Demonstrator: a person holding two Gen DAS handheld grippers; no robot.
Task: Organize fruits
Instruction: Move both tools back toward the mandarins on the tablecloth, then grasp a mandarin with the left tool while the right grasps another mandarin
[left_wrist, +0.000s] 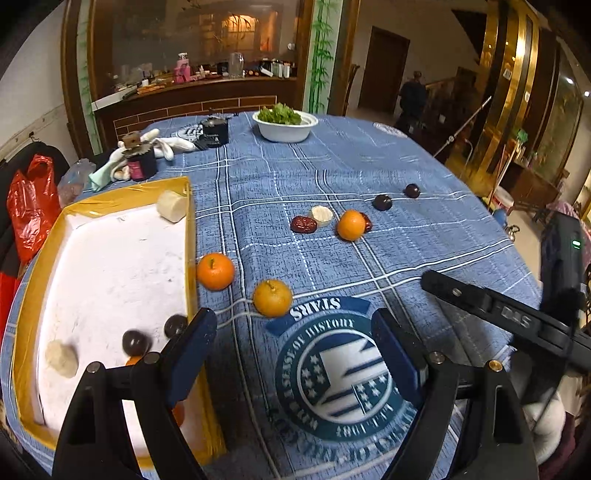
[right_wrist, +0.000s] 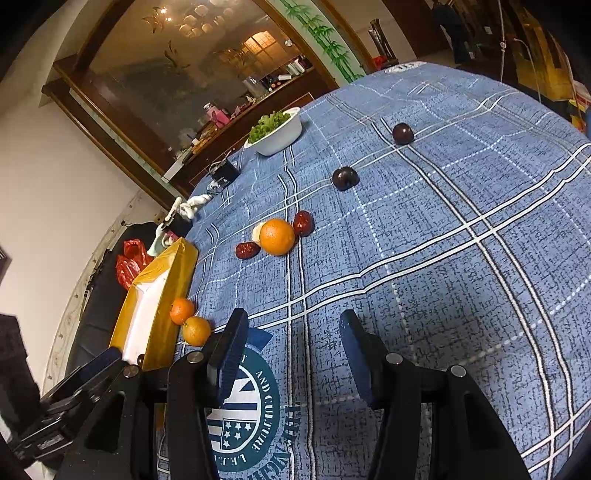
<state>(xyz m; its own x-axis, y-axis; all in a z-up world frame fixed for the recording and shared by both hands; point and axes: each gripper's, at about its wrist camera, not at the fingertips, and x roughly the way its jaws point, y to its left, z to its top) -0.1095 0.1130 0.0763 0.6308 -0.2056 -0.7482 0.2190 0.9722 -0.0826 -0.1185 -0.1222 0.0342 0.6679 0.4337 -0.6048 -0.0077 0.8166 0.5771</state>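
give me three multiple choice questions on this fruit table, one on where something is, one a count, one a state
1. Where is the white bowl of greens?
A. inside the yellow-edged tray
B. at the far side of the table, beyond the fruit
C. between the left gripper's fingers

2. How many oranges lie on the blue cloth outside the tray?
A. one
B. three
C. five

3. What is the left gripper doing?
A. clamped on an orange
C. clamped on the tray's edge
B. open, with nothing between its fingers

Answers:
1. B: the bowl sits at the far edge, past all the scattered fruit.
2. B: one orange beside the yellow-edged tray, a second next to it, a third farther out among the dark fruit.
3. B: only the cloth's printed emblem shows between its fingers.
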